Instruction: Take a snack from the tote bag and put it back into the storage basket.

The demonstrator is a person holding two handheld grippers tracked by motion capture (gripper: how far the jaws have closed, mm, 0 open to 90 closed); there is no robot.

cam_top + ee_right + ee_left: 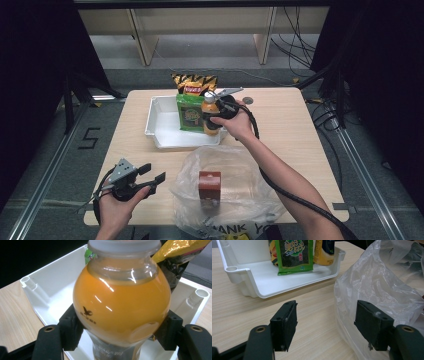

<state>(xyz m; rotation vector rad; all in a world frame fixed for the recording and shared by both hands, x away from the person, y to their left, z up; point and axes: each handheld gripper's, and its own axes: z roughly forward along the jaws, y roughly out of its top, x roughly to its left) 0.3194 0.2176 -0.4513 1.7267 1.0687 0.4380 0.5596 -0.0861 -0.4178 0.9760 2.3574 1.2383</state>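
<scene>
An orange juice bottle (210, 104) (120, 307) stands upright at the right side of the white tray (165, 135) (50, 290). My right gripper (213, 120) (120, 333) is shut on the bottle's lower bulge, one black jaw pressing on each side. Beside the bottle in the tray stands a green seaweed pack (189, 112) (295, 255), with a yellow-black chips bag (194, 83) (180, 250) behind it. My left gripper (154, 172) (327, 325) hovers open near the table's front left with nothing between its jaws, pointing toward the tray (244, 275) and the bottle (324, 252).
A clear plastic bag (235, 165) (382, 285) lies open at the front middle of the table, with a red-brown carton (209, 187) upright inside it. The bag's edge reaches my left gripper's right jaw. Bare wood lies left of the tray and along the table's right side.
</scene>
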